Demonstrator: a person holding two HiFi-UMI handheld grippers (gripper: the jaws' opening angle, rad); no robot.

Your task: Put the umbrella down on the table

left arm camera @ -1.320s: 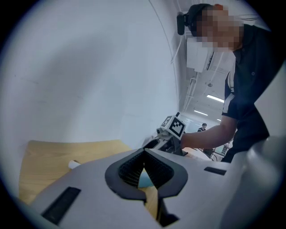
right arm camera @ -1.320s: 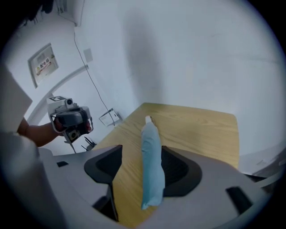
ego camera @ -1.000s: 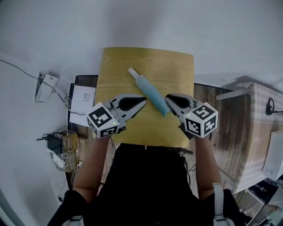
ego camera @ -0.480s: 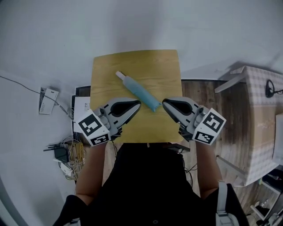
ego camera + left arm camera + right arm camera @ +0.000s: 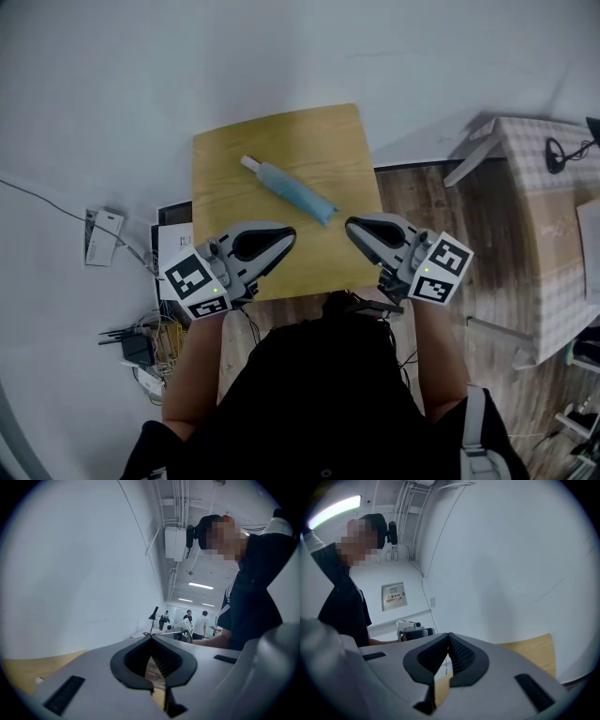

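A folded light-blue umbrella [image 5: 288, 190] with a white handle end lies slanted on the small yellow wooden table [image 5: 225, 150], free of both grippers. My left gripper [image 5: 291, 231] hovers over the table's near left part, shut and empty, its tips pointing right. My right gripper [image 5: 349, 225] is over the near right corner, also shut and empty, tips pointing left toward the other. In the left gripper view the jaws [image 5: 151, 638] meet at the tips; in the right gripper view the jaws [image 5: 449, 634] do the same. The umbrella is not seen in either gripper view.
A white wall lies beyond the table. Cables and a power strip [image 5: 131, 337] lie on the floor at the left, with white boxes [image 5: 101, 236] near them. A second table with a checked cloth [image 5: 553, 206] stands at the right. People stand far off in the left gripper view.
Both grippers have drawn back from the umbrella toward the near table edge and risen. The right jaws closed fully. The umbrella stays lying on the table.
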